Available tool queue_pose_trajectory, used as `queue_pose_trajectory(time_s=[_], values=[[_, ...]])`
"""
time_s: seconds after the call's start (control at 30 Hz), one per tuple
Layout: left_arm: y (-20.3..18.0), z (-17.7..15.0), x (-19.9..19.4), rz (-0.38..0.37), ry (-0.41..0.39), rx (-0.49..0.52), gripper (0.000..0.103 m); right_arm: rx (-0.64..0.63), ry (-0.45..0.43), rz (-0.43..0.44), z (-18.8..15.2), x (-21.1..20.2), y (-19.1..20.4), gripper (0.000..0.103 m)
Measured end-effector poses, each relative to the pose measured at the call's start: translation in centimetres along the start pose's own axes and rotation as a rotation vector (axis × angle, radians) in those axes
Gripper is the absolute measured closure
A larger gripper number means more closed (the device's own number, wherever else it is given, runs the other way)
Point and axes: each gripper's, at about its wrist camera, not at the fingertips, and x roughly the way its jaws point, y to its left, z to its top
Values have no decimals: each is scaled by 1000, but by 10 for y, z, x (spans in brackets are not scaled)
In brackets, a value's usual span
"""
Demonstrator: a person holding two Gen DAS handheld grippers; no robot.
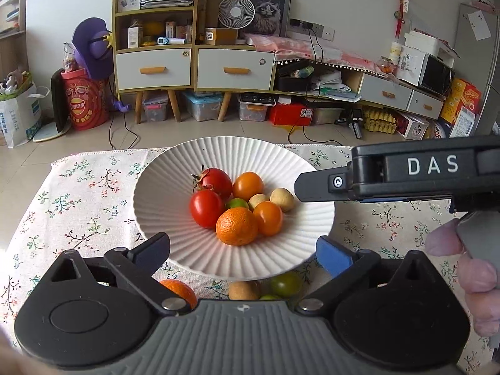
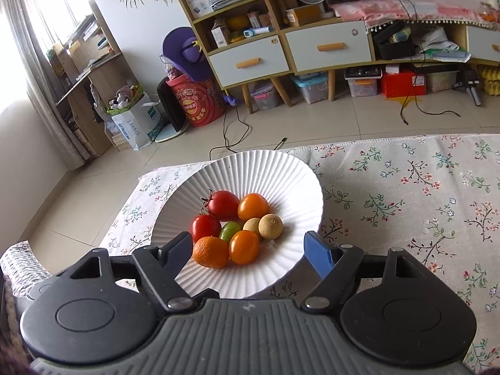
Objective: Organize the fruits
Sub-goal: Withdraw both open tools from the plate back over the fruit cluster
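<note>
A white ribbed plate (image 1: 175, 168) stands on the floral tablecloth (image 1: 87, 193). It holds two red tomatoes (image 1: 206, 207), two orange tomatoes (image 1: 248, 185), a mandarin (image 1: 236, 226), a green tomato (image 1: 237, 203) and two tan longans (image 1: 282, 199). My left gripper (image 1: 243, 253) hangs open over the plate's near rim with nothing between its fingers. My right gripper (image 1: 307, 186) reaches in from the right above the plate's right side. In the right wrist view the right gripper (image 2: 248, 253) is open over the same plate (image 2: 281, 168), above the mandarin (image 2: 211, 251), and grips nothing.
Loose on the cloth, just under my left gripper, lie a mandarin (image 1: 179, 290), a longan (image 1: 243, 290) and a green tomato (image 1: 286, 282). A person's fingers (image 1: 478, 275) hold the right gripper's handle. Beyond the table's far edge (image 2: 390, 140) is tiled floor and a cluttered cabinet (image 1: 193, 62).
</note>
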Motion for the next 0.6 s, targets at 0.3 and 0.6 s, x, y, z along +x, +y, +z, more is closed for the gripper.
queue_pose_trajectory(time_s=[0.3, 0.6], values=[[7, -8, -16, 26, 33, 1, 4, -53, 20, -13, -12, -14, -1, 9], [20, -22, -26, 77, 97, 5, 4, -114, 62, -19, -31, -22, 4, 5]])
